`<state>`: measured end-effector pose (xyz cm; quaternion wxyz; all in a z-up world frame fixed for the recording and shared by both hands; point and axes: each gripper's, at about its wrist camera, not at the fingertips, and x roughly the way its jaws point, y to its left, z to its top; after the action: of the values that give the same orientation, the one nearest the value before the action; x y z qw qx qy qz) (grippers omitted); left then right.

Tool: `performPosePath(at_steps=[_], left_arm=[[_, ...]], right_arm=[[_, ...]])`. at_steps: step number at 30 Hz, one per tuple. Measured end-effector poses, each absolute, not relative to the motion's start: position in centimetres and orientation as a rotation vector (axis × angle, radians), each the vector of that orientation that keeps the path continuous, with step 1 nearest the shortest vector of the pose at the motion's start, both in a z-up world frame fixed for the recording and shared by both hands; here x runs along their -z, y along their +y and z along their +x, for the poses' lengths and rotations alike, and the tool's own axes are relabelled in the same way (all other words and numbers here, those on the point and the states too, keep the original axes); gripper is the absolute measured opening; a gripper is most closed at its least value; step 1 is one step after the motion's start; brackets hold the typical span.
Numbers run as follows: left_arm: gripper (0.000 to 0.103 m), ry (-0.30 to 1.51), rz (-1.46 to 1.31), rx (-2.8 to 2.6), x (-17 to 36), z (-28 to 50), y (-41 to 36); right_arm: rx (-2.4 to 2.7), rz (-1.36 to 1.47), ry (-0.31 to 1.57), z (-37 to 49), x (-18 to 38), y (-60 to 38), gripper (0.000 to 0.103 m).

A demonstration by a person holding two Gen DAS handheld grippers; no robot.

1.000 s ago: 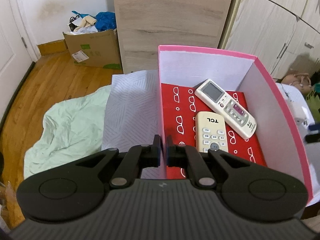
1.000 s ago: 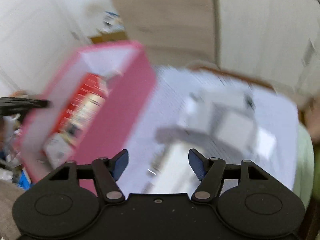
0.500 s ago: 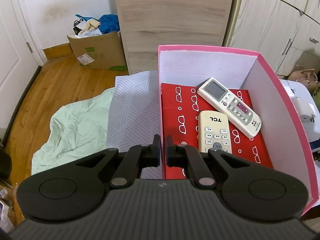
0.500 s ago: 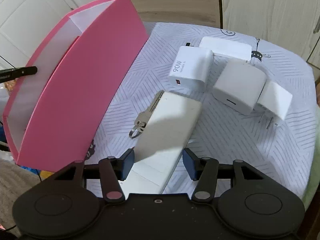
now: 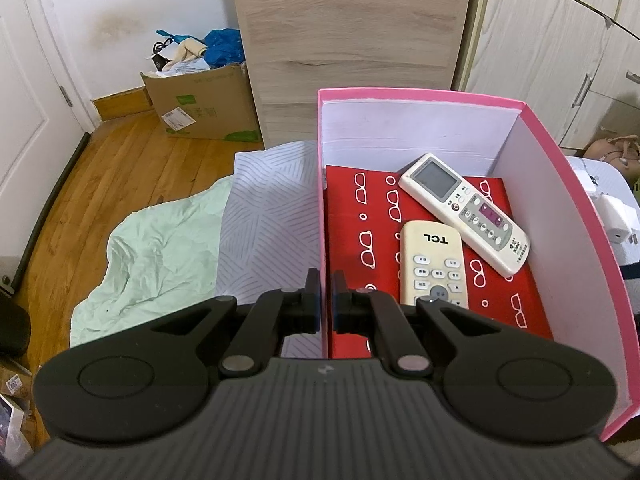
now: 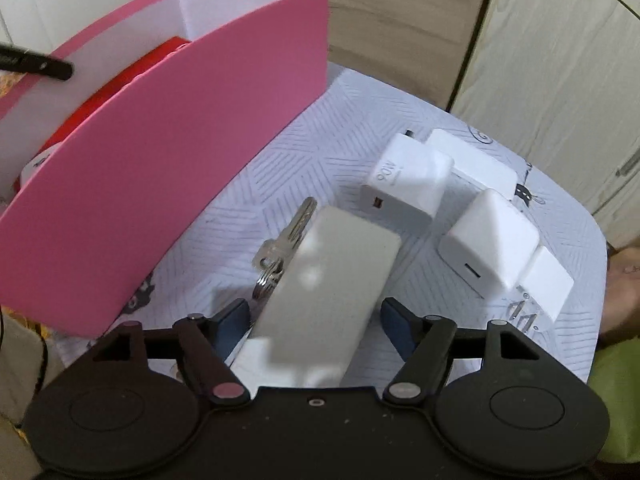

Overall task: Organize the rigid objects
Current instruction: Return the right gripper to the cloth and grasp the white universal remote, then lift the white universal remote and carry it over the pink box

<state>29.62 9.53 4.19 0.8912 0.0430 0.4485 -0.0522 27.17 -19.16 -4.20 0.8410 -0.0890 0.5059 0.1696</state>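
My left gripper [image 5: 325,300] is shut on the left wall of the open pink box [image 5: 560,184]. Inside, on a red sheet printed with glasses [image 5: 360,220], lie a white remote with a screen [image 5: 464,212] and a cream TCL remote [image 5: 434,264]. In the right wrist view the pink box [image 6: 180,140] stands at the left. My right gripper [image 6: 314,316] straddles a flat white slab [image 6: 332,292] on the patterned cloth. Its jaws are opening and the pads stand clear of the slab's sides. A key on a ring [image 6: 288,240] lies against the slab's left edge.
Beyond the slab lie several white chargers: one marked 90W [image 6: 404,184], a rounded one [image 6: 488,240], a flat one [image 6: 472,160] and a small one with prongs [image 6: 548,280]. A cardboard box [image 5: 204,108], a green sheet [image 5: 160,248] and a wooden cabinet [image 5: 352,40] lie beyond the table.
My right gripper has rolled and sunk closer over the white slab, and its jaws stand wider than half a second ago. The left gripper still holds the box wall.
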Motion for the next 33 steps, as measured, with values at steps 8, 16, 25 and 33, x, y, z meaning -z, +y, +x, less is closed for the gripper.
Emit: performPosePath(at_steps=[8, 16, 25, 33], left_arm=[[0.004, 0.932, 0.089, 0.105, -4.2, 29.7, 9.5], [0.004, 0.94, 0.069, 0.105, -4.3, 29.9, 9.7], [0.004, 0.94, 0.072, 0.109, -4.3, 29.7, 9.6], [0.004, 0.939, 0.056, 0.106, -4.2, 29.8, 9.5]], right_arm=[[-0.37, -0.185, 1.04, 28.2, 4.2, -19.3, 0.068], [-0.363, -0.151, 1.065, 27.4, 2.9, -21.6, 0.064], [-0.302, -0.168, 1.116, 28.3, 4.2, -21.4, 0.063], [-0.296, -0.179, 1.068, 28.9, 4.0, -21.1, 0.06]])
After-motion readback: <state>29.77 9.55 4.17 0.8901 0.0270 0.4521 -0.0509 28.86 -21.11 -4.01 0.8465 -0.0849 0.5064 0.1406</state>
